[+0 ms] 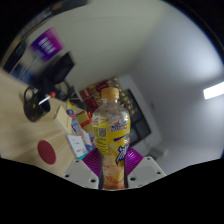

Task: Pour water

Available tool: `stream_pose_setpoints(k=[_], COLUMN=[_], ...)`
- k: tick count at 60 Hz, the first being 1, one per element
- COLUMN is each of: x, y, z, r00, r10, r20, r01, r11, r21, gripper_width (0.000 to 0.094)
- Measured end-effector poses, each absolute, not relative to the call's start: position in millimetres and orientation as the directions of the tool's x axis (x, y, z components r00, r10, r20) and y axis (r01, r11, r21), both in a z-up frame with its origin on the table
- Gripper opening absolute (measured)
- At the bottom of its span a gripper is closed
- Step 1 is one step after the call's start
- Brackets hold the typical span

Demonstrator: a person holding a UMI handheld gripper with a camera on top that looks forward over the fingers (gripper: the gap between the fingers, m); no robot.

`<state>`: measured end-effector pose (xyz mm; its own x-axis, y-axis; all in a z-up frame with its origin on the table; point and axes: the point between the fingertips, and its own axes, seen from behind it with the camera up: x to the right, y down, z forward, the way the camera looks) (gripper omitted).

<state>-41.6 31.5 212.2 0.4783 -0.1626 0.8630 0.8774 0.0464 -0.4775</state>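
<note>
Yellow-labelled bottle (111, 135) clamped betw jaws, its base cut off, bkgd shelf clutter unclear

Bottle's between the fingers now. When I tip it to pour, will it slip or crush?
The bottle looks like thin clear plastic, so it probably dents under a hard squeeze. It appears nearly full of yellow liquid, likely heavy and shifting when tilted. Its glossy label may slide against the gripper pads.

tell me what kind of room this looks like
Probably an indoor office or lab space: a white ceiling with a strip light, a wooden board, and cluttered equipment behind the yellow-labelled bottle held in the claw.
</note>
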Motion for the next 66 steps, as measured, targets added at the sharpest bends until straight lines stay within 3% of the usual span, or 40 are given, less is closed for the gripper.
stream_pose_setpoints(k=[9,20,26,41,45,48,52,55,59,60,62,65,66], x=[-112.4,-165.7,-184.6,-199.3,-193.5,-182.7,-162.1,-142.6,-127.5,-128.4,-134.1,-135.4,-131.0], y=[73.8,113.1,116.8,114.8,112.0,110.2,104.6,114.2,108.5,113.1,91.5,91.9,107.7], z=[228.3,220.8,218.9,215.9,221.6,231.9,235.5,219.3,175.6,196.0,175.1,158.4,172.5], r00=[-0.101,-0.624,-0.726,-0.763,-0.686,-0.538,-0.152,0.221,0.696,0.761,0.908,0.973,0.975], r10=[-0.171,-0.228,-0.263,-0.29,-0.286,-0.265,-0.221,-0.099,0.02,0.084,0.116,0.2,0.217], r20=[0.98,0.747,0.636,0.578,0.669,0.8,0.963,0.97,0.718,0.643,0.403,0.114,0.049], r01=[0.991,0.762,0.653,0.592,0.682,0.814,0.978,0.969,0.715,0.64,0.398,0.113,0.056], r11=[0.072,0.037,0.028,0.044,0.067,0.086,0.109,0.13,0.081,0.066,0.067,0.017,-0.025], r21=[0.115,0.647,0.757,0.805,0.729,0.575,0.179,-0.208,-0.695,-0.766,-0.915,-0.993,-0.998], gripper_width=[0.0282,0.0278,0.0282,0.0282,0.0282,0.0282,0.0279,0.0281,0.0281,0.0281,0.0281,0.0281,0.0281])
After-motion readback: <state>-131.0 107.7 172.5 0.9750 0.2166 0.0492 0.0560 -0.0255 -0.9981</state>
